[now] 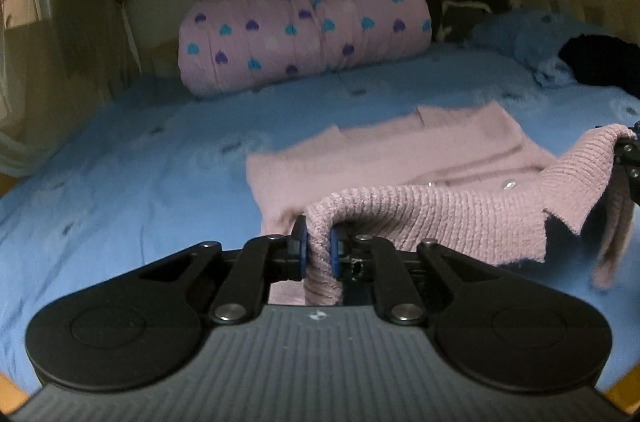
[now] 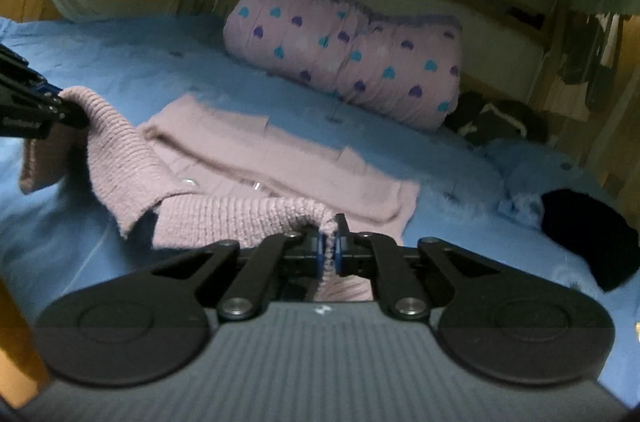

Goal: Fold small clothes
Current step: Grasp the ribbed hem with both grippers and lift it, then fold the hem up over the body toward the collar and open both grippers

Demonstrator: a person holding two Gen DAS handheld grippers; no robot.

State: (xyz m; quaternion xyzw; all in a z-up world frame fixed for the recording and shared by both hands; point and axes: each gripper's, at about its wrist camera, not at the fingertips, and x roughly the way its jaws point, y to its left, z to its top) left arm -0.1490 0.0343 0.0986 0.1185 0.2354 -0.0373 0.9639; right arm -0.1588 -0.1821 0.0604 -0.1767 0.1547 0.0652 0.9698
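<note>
Blue bed (image 1: 140,162); both claws gripping cardigan (image 1: 420,218)

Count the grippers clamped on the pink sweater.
2. The left gripper pinches one corner of the sweater's lifted ribbed edge; the right gripper pinches the other corner. Both hold that edge above the blue bed.

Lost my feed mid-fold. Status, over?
Left gripper and right gripper both shut on pink cardigan hem, near edge lifted off blue bedsheet. Nothing in the way.
</note>
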